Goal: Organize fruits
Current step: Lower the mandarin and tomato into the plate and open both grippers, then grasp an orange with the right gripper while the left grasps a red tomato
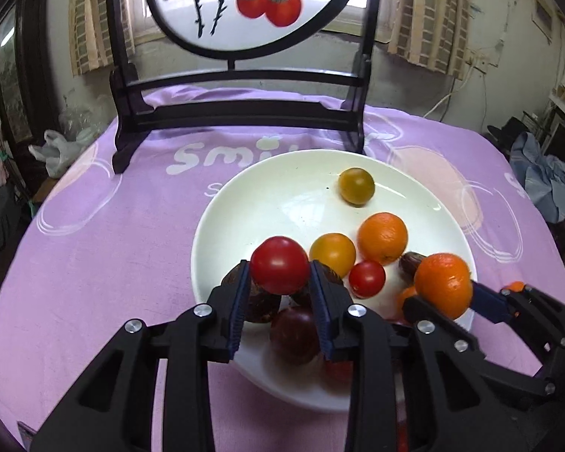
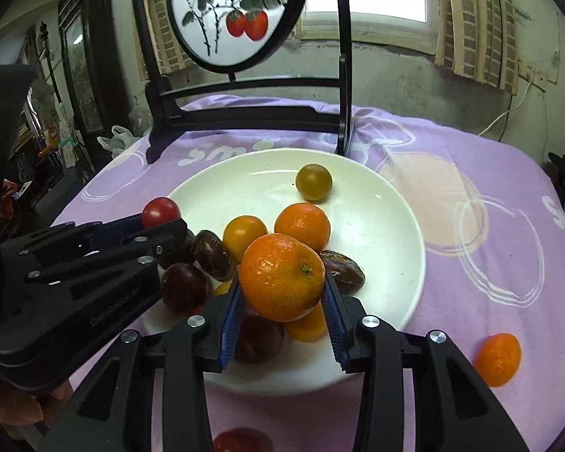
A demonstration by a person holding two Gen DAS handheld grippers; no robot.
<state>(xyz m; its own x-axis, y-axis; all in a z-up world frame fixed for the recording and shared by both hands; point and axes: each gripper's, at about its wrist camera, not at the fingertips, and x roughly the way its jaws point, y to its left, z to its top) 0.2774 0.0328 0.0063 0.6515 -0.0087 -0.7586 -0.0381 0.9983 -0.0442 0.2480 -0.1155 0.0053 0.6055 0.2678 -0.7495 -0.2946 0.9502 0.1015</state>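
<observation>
We hold the left gripper [image 1: 280, 278] over the near rim of the white plate [image 1: 267, 196]; its blue pads flank a red tomato [image 1: 280, 269] and touch it on both sides — jaws closed on it. The right gripper [image 2: 282, 293] grips a mandarin [image 2: 281, 277] the same way, above the plate's near side. In the plate lie a second mandarin [image 2: 302, 226], two yellow tomatoes, small red and dark fruits. One mandarin [image 2: 498, 358] rests on the purple cloth [image 2: 471, 173] — right of the plate.
</observation>
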